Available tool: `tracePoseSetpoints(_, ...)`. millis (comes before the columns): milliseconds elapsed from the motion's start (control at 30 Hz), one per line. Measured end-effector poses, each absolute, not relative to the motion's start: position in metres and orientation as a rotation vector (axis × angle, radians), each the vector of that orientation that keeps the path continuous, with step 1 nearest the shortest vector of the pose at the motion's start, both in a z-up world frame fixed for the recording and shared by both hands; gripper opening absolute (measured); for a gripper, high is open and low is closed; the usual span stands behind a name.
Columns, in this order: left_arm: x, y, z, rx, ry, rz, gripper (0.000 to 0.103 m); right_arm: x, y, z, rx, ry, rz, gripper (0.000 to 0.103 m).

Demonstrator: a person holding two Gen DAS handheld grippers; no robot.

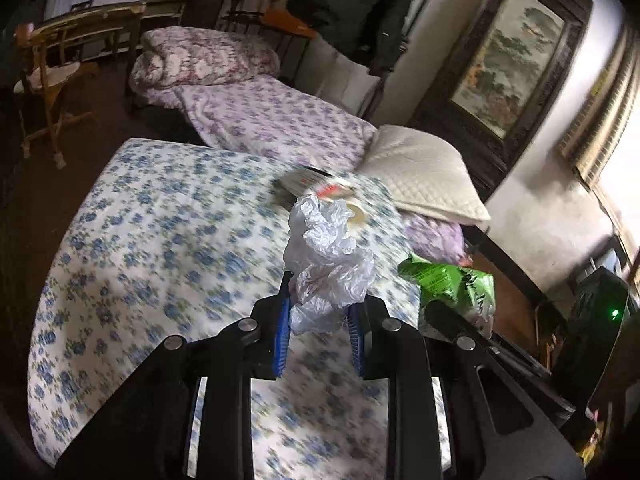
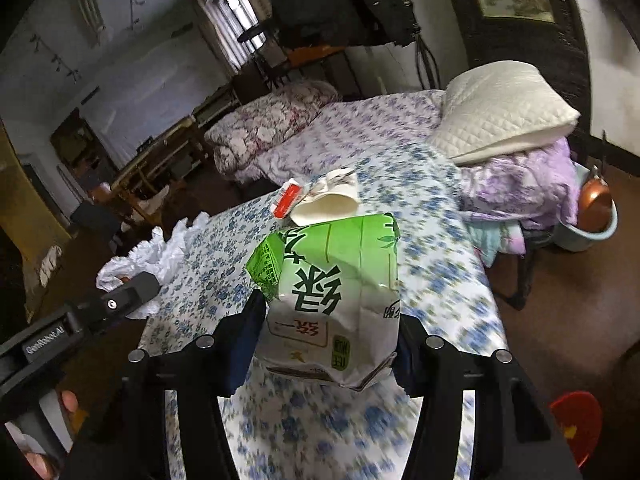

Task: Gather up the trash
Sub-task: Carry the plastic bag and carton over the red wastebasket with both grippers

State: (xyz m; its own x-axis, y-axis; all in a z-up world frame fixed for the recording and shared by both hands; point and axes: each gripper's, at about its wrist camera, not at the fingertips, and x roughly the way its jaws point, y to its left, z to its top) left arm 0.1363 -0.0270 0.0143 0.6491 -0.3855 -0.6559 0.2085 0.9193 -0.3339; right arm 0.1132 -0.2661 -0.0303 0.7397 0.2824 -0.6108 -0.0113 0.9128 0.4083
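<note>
Presently, findings by item:

Left gripper [image 1: 320, 316]: jaws pinching a crumpled white plastic bag [image 1: 326, 260], which is lifted off the bedcover; the bag bulges upward past the blue pads [image 1: 281, 332].

Right gripper [image 2: 328, 344]: jaws closed against the sides of a green and white drink carton [image 2: 336, 292], held up over the bed, its printed face toward the camera.

Position of the two: side by side, the carton to the right of the bag, near but apart.

Done so far, by judgement: two pieces of trash are in hand and clear of the surface.

Left to do: a white paper cup [image 2: 326, 204] lying on its side and a small red and white packet [image 2: 287, 200] just beside it rest on the bed beyond the carton. Both held items have yet to go into a container. A red bin [image 2: 576, 424] shows at the near right on the floor; whether it is the intended one cannot be told.

Surface: a bed with a blue floral bedcover [image 1: 160, 240]; motion blur obscures detail.

Room: a second bed with purple floral bedding [image 1: 280, 120] on the far side, a white quilted pillow [image 1: 424, 172] at right, a framed landscape painting [image 1: 508, 64] on the right wall, dark floor.
</note>
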Motion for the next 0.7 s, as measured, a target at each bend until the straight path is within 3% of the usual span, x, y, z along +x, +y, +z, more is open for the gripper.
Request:
tracePoseSetpoints(167,0.105,-0.083,0.011,-0.163,0.833,-0.443,0.026,0.053,-0.327,-0.031,0.361,0.724,0.040,0.056)
tracePoseSetpoints(367,0.057,-0.204,-0.004,-0.050,0.903,-0.623,0.026,-0.019,-0.411,-0.046,0.373,0.757,-0.143,0.056)
tracePoseSetpoints(700,0.016,-0.357,-0.064,0.056,1.085,-0.733,0.026,-0.101,-0.512,-0.111,0.473,0.861,-0.355,0.056)
